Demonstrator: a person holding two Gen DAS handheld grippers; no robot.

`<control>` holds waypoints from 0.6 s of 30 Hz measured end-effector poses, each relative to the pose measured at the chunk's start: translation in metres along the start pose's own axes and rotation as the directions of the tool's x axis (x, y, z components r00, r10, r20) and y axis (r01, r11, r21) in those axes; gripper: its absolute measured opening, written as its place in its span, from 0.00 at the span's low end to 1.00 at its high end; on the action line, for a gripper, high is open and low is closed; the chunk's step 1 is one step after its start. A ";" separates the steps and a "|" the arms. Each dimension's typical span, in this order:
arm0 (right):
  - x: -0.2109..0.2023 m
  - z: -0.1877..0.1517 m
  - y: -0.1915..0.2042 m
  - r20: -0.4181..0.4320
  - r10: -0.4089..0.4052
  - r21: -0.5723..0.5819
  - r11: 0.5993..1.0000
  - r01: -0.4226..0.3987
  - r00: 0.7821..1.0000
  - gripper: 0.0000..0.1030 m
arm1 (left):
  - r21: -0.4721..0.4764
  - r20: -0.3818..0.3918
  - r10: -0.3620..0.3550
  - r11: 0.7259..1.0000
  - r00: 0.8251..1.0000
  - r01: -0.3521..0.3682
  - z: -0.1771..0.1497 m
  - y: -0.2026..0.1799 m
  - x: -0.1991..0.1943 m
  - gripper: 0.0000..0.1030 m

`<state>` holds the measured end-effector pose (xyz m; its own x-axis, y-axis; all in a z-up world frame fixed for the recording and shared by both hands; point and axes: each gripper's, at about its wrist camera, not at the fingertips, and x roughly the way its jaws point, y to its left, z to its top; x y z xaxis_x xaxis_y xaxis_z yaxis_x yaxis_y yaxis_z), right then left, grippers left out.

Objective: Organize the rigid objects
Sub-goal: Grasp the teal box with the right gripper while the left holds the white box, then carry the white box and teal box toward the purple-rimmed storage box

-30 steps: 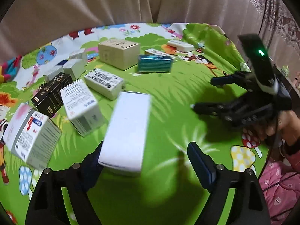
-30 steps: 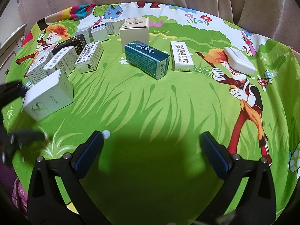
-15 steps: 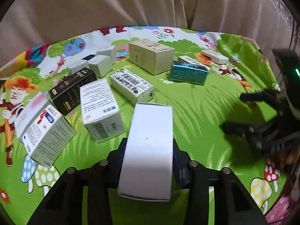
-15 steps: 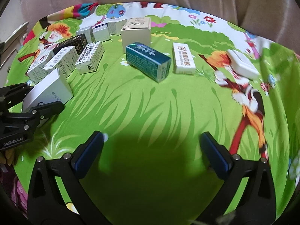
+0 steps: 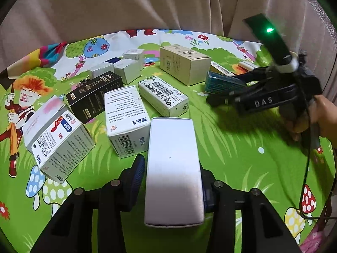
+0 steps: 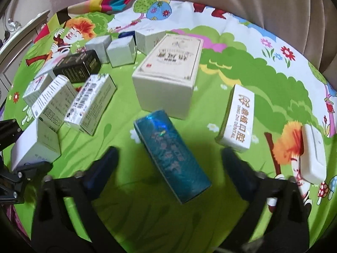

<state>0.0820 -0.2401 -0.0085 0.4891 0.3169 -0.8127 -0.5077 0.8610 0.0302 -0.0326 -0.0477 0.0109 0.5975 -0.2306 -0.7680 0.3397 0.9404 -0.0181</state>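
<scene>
My left gripper (image 5: 171, 181) is shut on a plain white box (image 5: 173, 168), holding it next to a row of white medicine boxes (image 5: 126, 120) and a black box (image 5: 94, 94). The white box also shows in the right wrist view (image 6: 34, 143) at the far left. My right gripper (image 6: 168, 164) is open, its fingers on either side of a teal box (image 6: 171, 156) lying on the cloth without touching it. In the left wrist view the right gripper (image 5: 219, 97) sits over that teal box (image 5: 221, 83).
A large beige box (image 6: 168, 73) stands just beyond the teal box. A white dental box (image 6: 239, 118) and a white soap-like case (image 6: 312, 156) lie to the right. Small white cubes (image 6: 121, 50) sit at the back. A cartoon cloth (image 6: 252, 80) covers the surface.
My left gripper closed on the white box and carried it up beside the row. My right gripper moved forward until the teal box lay between its open fingers.
</scene>
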 end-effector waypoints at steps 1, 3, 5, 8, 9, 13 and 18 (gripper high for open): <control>-0.007 -0.002 0.002 0.010 -0.002 0.011 1.000 0.002 1.000 0.31 | -0.001 0.000 0.001 1.000 1.000 -0.001 0.000 0.000 0.000 0.45; -0.022 -0.018 0.010 0.002 -0.019 0.032 0.999 0.019 1.000 0.31 | -0.002 0.000 0.005 1.000 1.000 -0.005 0.000 0.000 0.000 0.45; -0.040 -0.043 0.020 0.029 -0.009 0.057 0.998 0.008 1.000 0.31 | -0.005 -0.001 0.010 1.000 1.000 -0.010 0.000 0.000 0.000 0.47; -0.066 -0.080 0.039 0.042 -0.039 0.096 0.995 0.035 0.998 0.31 | -0.018 -0.009 0.032 0.999 0.999 -0.032 0.001 0.001 0.002 0.56; -0.073 -0.091 0.046 0.050 -0.047 0.101 0.994 0.042 0.998 0.31 | -0.027 -0.013 0.040 0.999 0.999 -0.040 0.001 0.003 0.002 0.58; -0.086 -0.113 0.063 0.079 -0.083 0.116 0.990 0.074 0.993 0.32 | -0.033 -0.006 0.064 0.997 0.998 -0.064 0.000 0.004 0.001 0.47; -0.084 -0.111 0.063 0.094 -0.100 0.134 0.987 0.087 0.991 0.31 | -0.095 0.011 0.091 0.991 0.996 -0.090 -0.013 0.007 -0.011 0.36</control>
<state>-0.0699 -0.2567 -0.0026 0.6019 0.2650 -0.7533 -0.3633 0.9309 0.0373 -0.0465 -0.0351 0.0110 0.6339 -0.1463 -0.7594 0.2143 0.9767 -0.0093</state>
